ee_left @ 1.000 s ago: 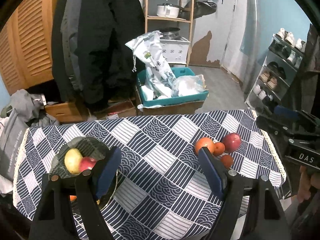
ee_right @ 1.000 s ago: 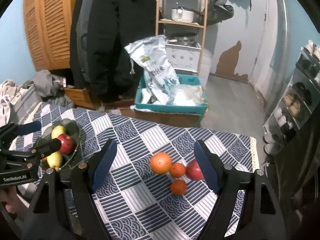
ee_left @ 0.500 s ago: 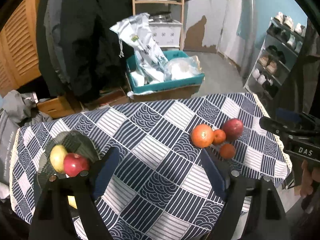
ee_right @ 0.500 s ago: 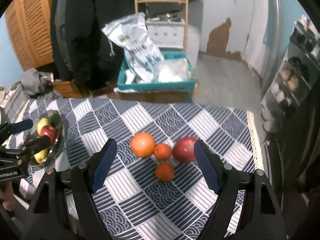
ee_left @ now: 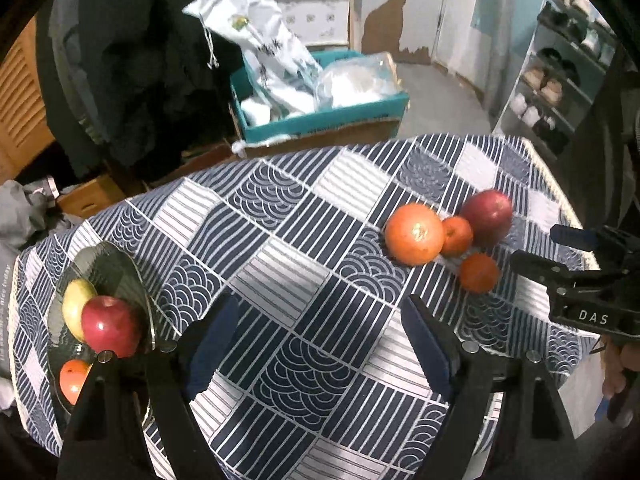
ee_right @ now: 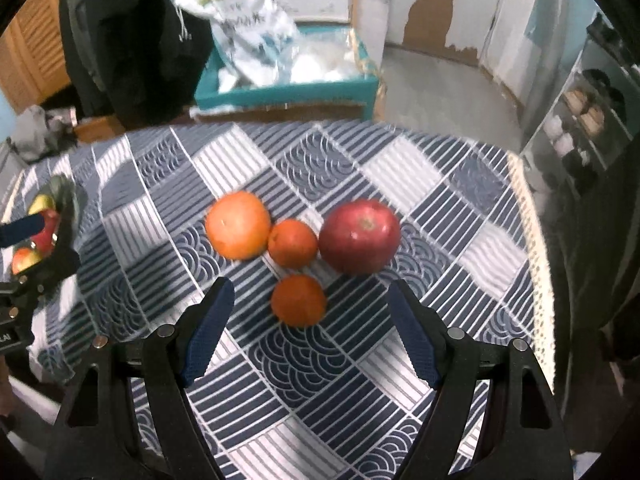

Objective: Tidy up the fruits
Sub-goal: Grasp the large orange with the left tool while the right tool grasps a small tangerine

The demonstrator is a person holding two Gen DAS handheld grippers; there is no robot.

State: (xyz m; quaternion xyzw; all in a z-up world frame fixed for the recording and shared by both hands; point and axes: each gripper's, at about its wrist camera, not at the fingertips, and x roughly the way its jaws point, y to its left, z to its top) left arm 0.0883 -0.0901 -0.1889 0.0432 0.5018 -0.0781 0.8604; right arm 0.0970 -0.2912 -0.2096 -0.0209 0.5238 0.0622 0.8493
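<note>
Both jaw sets stood wide, empty: left gripper [ee_left: 320, 332] over bare tablecloth [ee_left: 280, 272], having just opened further; right gripper [ee_right: 310, 320] over a small orange [ee_right: 298, 300]. Teal crate [ee_left: 320, 120] and shoe rack [ee_left: 560, 80] stood beyond.

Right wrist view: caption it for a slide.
Open right gripper above four loose fruits: large orange, two tangerines, red apple.

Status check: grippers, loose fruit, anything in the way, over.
Both hand-held grippers open, empty: left, right. Small orange sits just ahead of the right one. Nothing blocking it; three other loose fruits close behind.
</note>
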